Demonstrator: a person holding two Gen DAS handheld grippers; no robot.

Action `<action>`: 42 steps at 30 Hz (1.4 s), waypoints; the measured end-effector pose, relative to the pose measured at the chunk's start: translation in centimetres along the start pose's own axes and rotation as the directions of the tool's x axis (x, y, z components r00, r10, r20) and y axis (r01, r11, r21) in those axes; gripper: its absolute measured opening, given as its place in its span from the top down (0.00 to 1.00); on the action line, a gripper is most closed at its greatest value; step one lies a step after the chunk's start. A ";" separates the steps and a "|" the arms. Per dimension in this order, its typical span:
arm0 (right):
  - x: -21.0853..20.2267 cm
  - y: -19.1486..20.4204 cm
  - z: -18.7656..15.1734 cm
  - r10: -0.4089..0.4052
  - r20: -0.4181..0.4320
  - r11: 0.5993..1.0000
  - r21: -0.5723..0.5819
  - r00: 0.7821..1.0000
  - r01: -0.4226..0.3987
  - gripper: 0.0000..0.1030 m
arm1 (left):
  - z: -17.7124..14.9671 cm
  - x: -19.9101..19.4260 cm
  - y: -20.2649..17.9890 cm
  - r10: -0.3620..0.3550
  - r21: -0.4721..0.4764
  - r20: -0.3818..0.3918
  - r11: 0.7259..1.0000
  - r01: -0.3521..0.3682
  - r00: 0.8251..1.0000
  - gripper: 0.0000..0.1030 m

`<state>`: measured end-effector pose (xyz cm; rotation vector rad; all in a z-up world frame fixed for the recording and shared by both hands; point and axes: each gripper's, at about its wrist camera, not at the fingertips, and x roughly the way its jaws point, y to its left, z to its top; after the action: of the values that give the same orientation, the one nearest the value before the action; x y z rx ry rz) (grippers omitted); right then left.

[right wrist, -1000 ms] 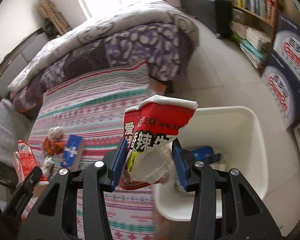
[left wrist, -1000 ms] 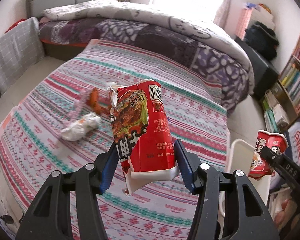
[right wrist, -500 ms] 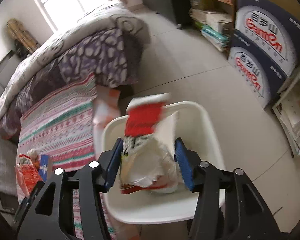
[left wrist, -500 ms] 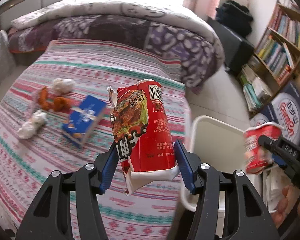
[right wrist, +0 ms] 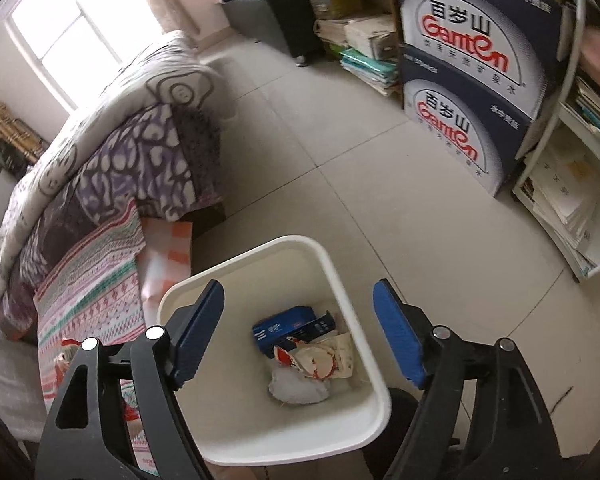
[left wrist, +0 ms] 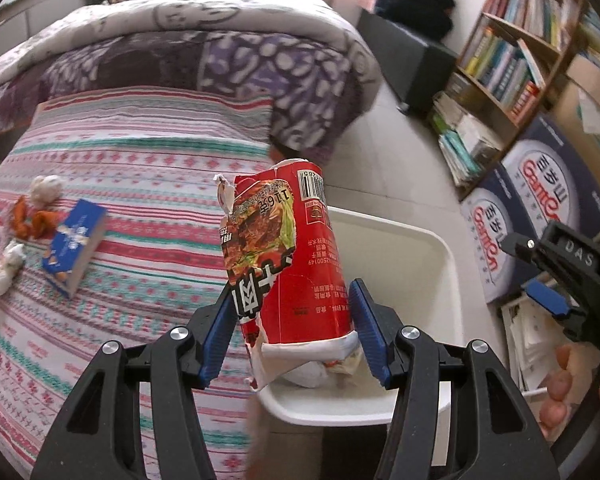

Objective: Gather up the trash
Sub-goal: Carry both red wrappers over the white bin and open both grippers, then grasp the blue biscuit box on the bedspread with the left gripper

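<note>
My left gripper [left wrist: 292,332] is shut on a torn red noodle carton [left wrist: 288,256], held upright over the near left rim of the white trash bin [left wrist: 432,248]. My right gripper [right wrist: 300,332] is open and empty above the same bin [right wrist: 332,268]. In the bin lie the dropped noodle wrapper [right wrist: 320,360], a blue box [right wrist: 288,328] and white crumpled paper [right wrist: 296,388]. On the striped bed lie a blue box [left wrist: 74,252], orange scraps [left wrist: 32,220] and white paper wads [left wrist: 4,276]. The right gripper also shows at the right edge of the left wrist view [left wrist: 548,276].
The striped bed [left wrist: 140,200] with a purple quilt [left wrist: 220,68] is on the left. A bookshelf [left wrist: 512,64] and Ganten cartons [right wrist: 472,92] stand on the right. Tiled floor [right wrist: 340,160] lies beyond the bin.
My right gripper opened and its red noodle wrapper dropped into the bin. My left gripper swung right with its carton, from over the bed to the bin's edge.
</note>
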<state>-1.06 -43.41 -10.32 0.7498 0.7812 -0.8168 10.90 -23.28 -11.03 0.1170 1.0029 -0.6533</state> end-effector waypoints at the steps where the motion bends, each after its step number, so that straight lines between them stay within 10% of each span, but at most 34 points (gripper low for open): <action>1: 0.0 -0.3 0.2 -0.002 0.001 1.000 0.009 1.000 0.002 0.28 | -0.1 0.2 -0.5 -0.008 0.011 -0.003 1.000 0.008 1.000 0.46; 9: -0.4 -1.7 0.8 -0.014 0.018 0.999 0.043 1.000 0.014 0.22 | -0.7 0.7 -3.6 -0.131 0.075 -0.045 0.988 0.134 0.990 0.29; 20: -0.3 -0.6 0.2 -0.010 0.011 0.999 0.032 1.000 0.010 0.13 | -0.5 0.2 -2.6 -0.117 0.072 -0.044 0.990 0.120 0.992 0.23; 31: 1.2 2.2 -1.4 -0.004 -0.066 0.998 -0.066 0.998 -0.001 0.10 | 2.0 1.6 6.2 0.096 -0.032 -0.080 0.995 -0.099 0.992 0.19; 42: 2.3 4.3 -2.6 -0.004 -0.123 0.992 -0.123 0.992 -0.011 0.10 | 4.5 5.1 15.6 0.329 -0.021 -0.180 0.941 -0.338 0.927 0.17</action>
<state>2.77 -40.06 -12.38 0.6955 0.9318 -0.7176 24.82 -14.78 -15.84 0.2969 1.1356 -0.3075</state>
